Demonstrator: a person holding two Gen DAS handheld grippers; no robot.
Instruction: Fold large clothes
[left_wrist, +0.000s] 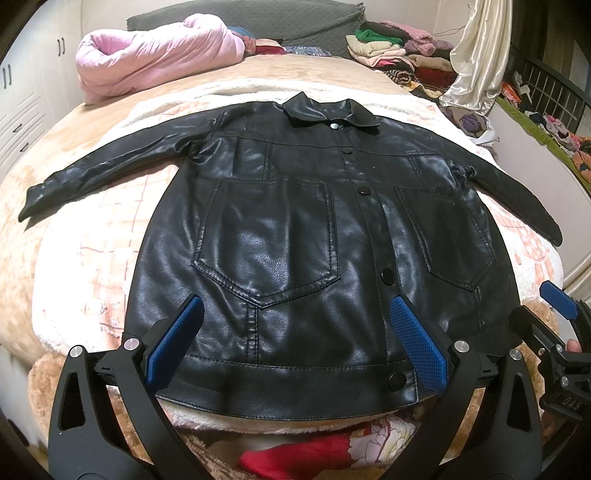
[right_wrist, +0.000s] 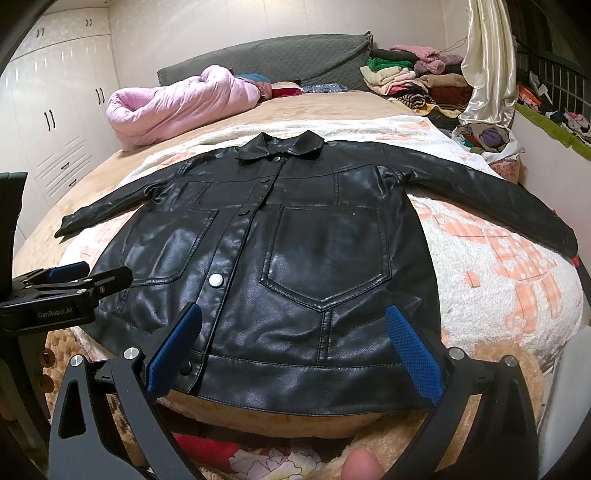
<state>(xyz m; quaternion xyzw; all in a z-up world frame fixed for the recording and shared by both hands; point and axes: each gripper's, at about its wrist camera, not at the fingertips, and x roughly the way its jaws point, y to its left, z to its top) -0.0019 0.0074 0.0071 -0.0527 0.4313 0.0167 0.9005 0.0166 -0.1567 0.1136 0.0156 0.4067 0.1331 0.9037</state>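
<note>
A black leather jacket (left_wrist: 295, 229) lies flat and buttoned on the bed, front up, collar far, both sleeves spread out; it also shows in the right wrist view (right_wrist: 295, 240). My left gripper (left_wrist: 295, 336) is open, its blue pads wide apart above the jacket's lower left hem area. My right gripper (right_wrist: 295, 343) is open over the lower right hem. The right gripper shows at the right edge of the left wrist view (left_wrist: 554, 314), and the left gripper shows at the left edge of the right wrist view (right_wrist: 74, 280). Neither holds anything.
The bed (left_wrist: 74, 258) has a white and pink fleece blanket. A pink quilt (left_wrist: 147, 55) lies at the far left, piles of clothes (left_wrist: 406, 55) at the far right. White wardrobes (right_wrist: 55, 110) stand left. A cream curtain (right_wrist: 487, 55) hangs right.
</note>
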